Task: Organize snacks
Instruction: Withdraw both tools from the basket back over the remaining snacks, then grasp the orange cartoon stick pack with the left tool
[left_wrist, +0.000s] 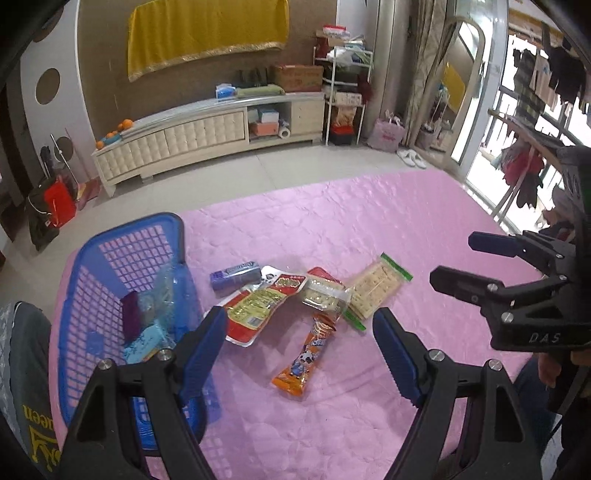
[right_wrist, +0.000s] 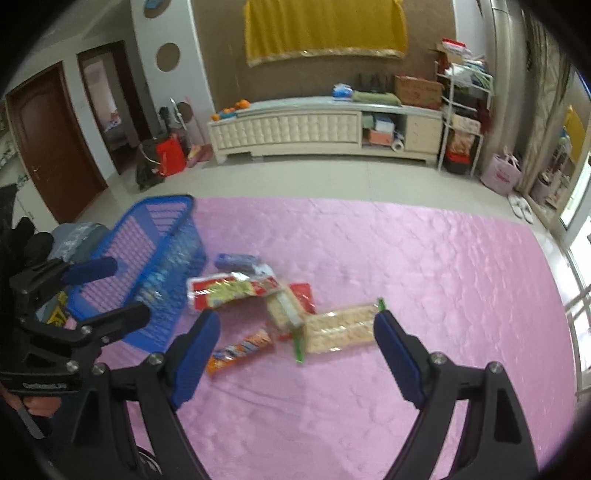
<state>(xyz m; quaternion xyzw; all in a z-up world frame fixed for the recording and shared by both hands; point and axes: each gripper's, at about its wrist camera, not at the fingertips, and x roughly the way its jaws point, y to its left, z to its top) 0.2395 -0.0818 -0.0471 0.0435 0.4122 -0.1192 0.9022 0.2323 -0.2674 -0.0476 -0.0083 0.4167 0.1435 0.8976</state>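
Both grippers hang spread wide and empty above the pink quilted counter (left_wrist: 406, 221). Left gripper (left_wrist: 299, 350) has nothing between its blue pads; the orange snack stick (left_wrist: 306, 354) lies on the cloth in the gap as the left wrist view shows it, with the red and yellow packet (left_wrist: 258, 306) just beyond its left finger. Right gripper (right_wrist: 295, 347) frames the clear cracker pack (right_wrist: 340, 326) with green ends, not touching it. A smaller cracker packet (left_wrist: 325, 295) and a purple bar (left_wrist: 234, 275) lie farther out. At the left stands the blue basket (left_wrist: 110, 236), holding a few wrapped items.
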